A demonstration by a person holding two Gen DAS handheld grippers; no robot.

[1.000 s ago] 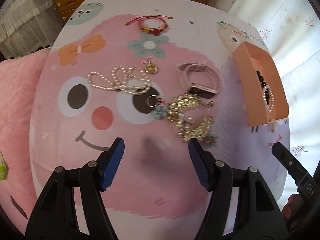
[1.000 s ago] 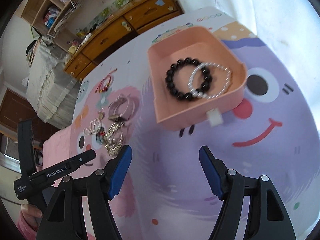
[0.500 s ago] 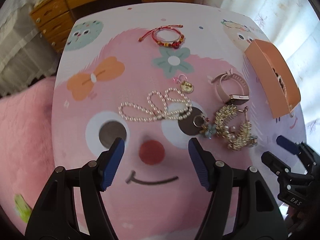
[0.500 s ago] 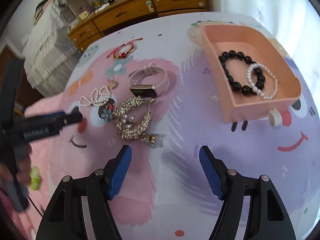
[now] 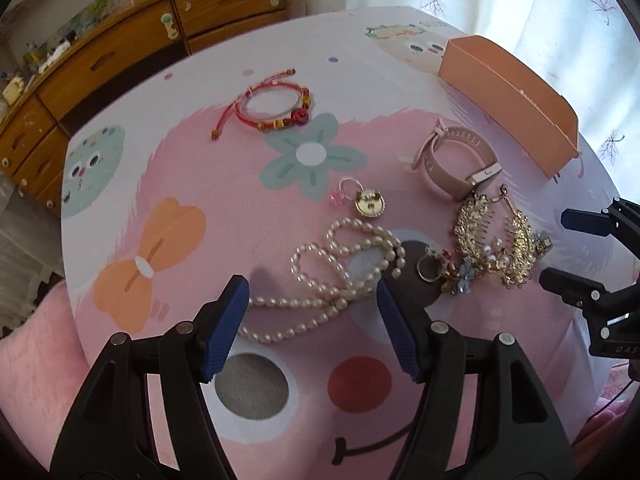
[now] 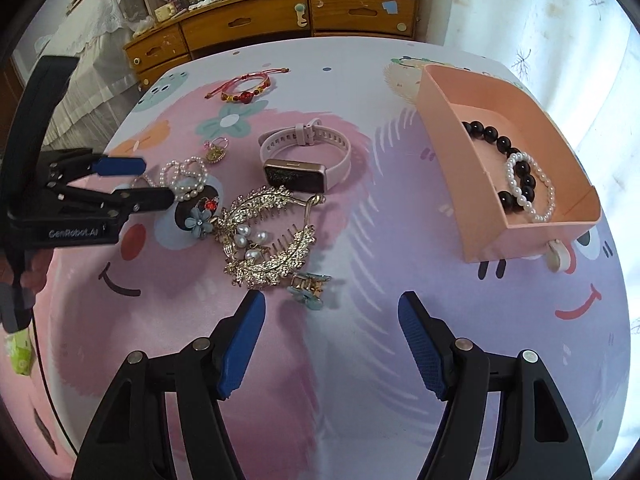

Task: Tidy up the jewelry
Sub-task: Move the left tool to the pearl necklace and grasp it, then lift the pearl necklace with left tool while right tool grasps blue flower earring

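Stock as I read it from my two wrist views, all on the bench (image 5: 400,60) with its cartoon-print cover.

Left claw (image 5: 312,316): jaws apart, nothing between the pads, poised over the near end of the pearl necklace (image 5: 340,272). I hold nothing with it.

Right claw (image 6: 331,336): jaws apart, empty, above bare cover just short of the gold hair combs (image 6: 268,236). In the left view it shows at the right edge, beside those combs.

Items loose on the bench:
- Pearl necklace, looped over itself, lying across a printed eye.
- Red cord bracelet (image 5: 276,108) with coloured beads, far side, well apart from the rest.
- Pink smartwatch (image 6: 304,160), strap fastened in a loop, screen toward me in the right view, just beyond the combs.
- Gold hair combs, two, with pearl trim, overlapping one another.
- Blue flower piece (image 6: 200,218) with a red stone, touching the combs' left end.
- Small blue-and-gold clip (image 6: 308,286), just beside the combs, nearest my right claw.
- Gold charm (image 5: 370,204) with a pink ring (image 5: 344,192) next to it, between the printed flower and the pearls.

Items already stored:
- Pink tray (image 6: 452,128), open-topped, on the right of the bench; a white pull tab on its near end.
- Black bead bracelet (image 6: 500,148) inside it.
- White pearl bracelet (image 6: 532,184) inside it, lying over the black one.
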